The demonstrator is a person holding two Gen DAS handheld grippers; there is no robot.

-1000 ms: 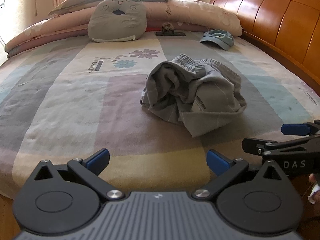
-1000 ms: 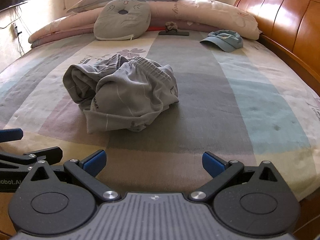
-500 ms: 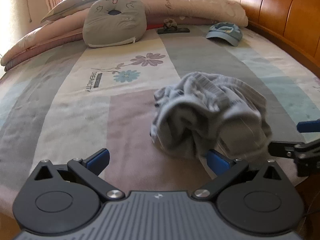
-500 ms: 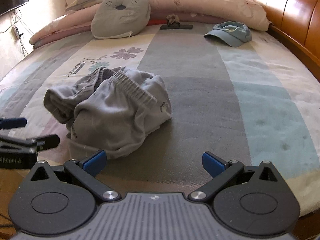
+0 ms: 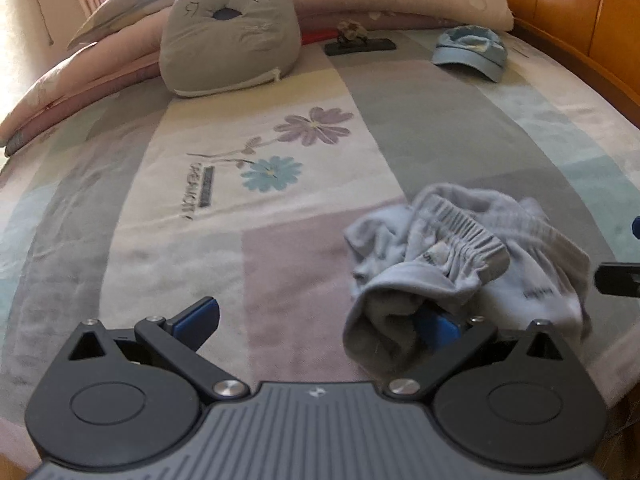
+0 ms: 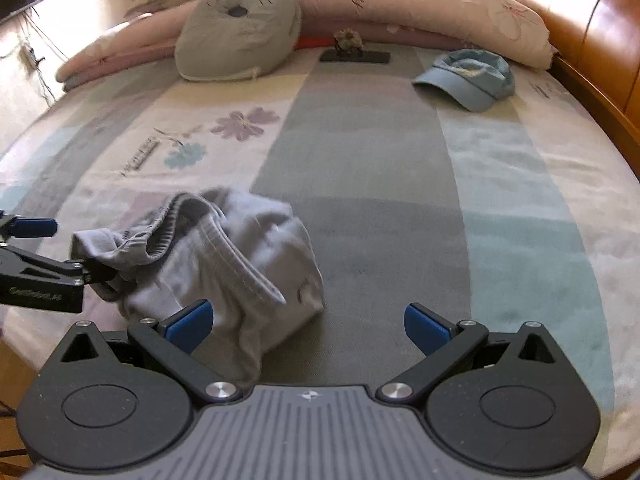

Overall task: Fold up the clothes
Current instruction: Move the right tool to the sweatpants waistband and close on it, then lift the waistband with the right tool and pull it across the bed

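A crumpled pair of grey shorts (image 5: 460,264) with an elastic waistband lies on the bed near its front edge. My left gripper (image 5: 318,320) is open at the shorts' left side. Its right finger (image 5: 438,326) is tucked under a fold of the cloth, and its left finger is over bare bedspread. In the right wrist view the shorts (image 6: 224,264) lie to the left of centre. My right gripper (image 6: 307,322) is open, its left finger (image 6: 190,322) against the cloth and its right finger over the bedspread. The left gripper (image 6: 68,250) shows at the left edge, one finger touching the cloth.
A grey cushion (image 5: 228,36) and rolled quilts (image 6: 440,4) line the far side of the bed. A blue cap (image 6: 468,76) and a dark flat object (image 6: 354,57) lie beyond the shorts. The wooden headboard (image 6: 592,12) runs along the right. The bed's front edge is just below both grippers.
Both grippers have moved forward and down to the shorts. The left gripper's right finger, clear of the cloth before, now sits under a fold of it.
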